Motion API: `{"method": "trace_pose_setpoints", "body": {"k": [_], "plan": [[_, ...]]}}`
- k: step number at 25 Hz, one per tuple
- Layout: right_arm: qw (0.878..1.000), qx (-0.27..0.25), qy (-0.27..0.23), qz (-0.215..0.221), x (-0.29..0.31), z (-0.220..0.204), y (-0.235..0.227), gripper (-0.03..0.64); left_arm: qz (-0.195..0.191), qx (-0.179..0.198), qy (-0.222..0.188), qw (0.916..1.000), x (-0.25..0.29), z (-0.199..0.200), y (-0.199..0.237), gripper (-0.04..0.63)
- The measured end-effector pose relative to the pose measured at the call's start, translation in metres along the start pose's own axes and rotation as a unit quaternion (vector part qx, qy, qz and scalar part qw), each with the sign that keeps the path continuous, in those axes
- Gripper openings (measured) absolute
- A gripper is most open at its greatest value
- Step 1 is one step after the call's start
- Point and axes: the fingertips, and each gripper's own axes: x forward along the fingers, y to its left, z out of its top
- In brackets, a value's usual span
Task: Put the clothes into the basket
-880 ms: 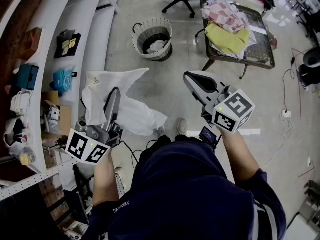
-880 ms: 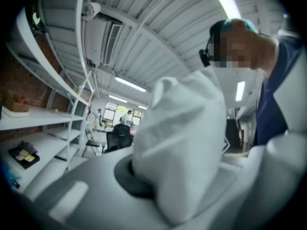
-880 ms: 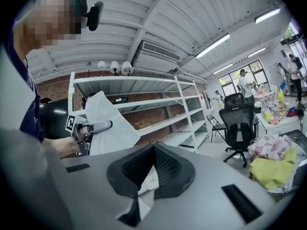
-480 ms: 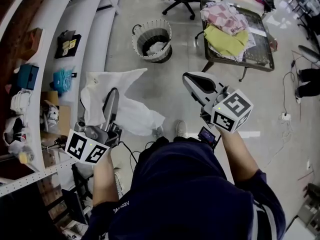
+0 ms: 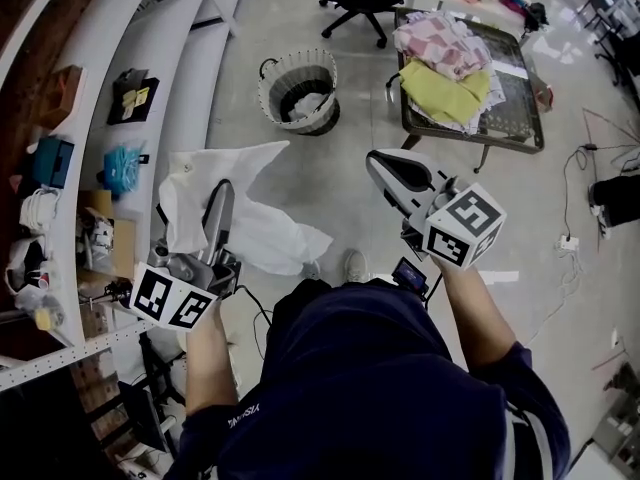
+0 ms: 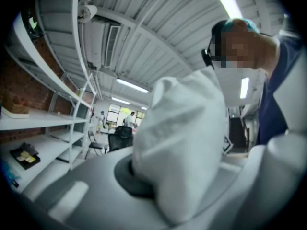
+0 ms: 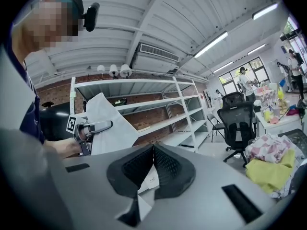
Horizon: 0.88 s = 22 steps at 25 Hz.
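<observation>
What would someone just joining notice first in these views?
The big white garment stands out, clamped in the shut left tool at the left and hanging in front of the person. Beyond it, the basket stands on the floor at top centre with something white inside. A table at upper right holds a pink checked cloth and a yellow cloth. The right tool is shut and empty.

Your left gripper [image 6: 153,195] is clamping a bunched white garment [image 6: 184,138] between its closed jaws; the cloth is bulging up over them and filling the middle; white shelves [image 6: 45,123] are running along your left; a black chair [image 6: 121,139] is standing beyond.
</observation>
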Motion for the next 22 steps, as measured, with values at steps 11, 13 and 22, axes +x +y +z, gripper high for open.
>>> {"method": "trace_pose_setpoints", "body": {"k": [11, 13, 22], "plan": [[1.000, 0.009, 0.001, 0.004, 0.002, 0.004, -0.030, 0.006, 0.007, -0.003, 0.002, 1.0000, 0.030, -0.003, 0.011, 0.002], [1.000, 0.011, 0.000, 0.003, 0.004, 0.006, -0.035, 0.006, 0.008, -0.002, 0.002, 1.0000, 0.035, -0.002, 0.013, 0.002], [1.000, 0.010, 0.004, 0.003, 0.020, 0.011, -0.055, 0.006, 0.008, -0.001, -0.005, 1.0000, 0.056, 0.001, 0.033, 0.002]]}}
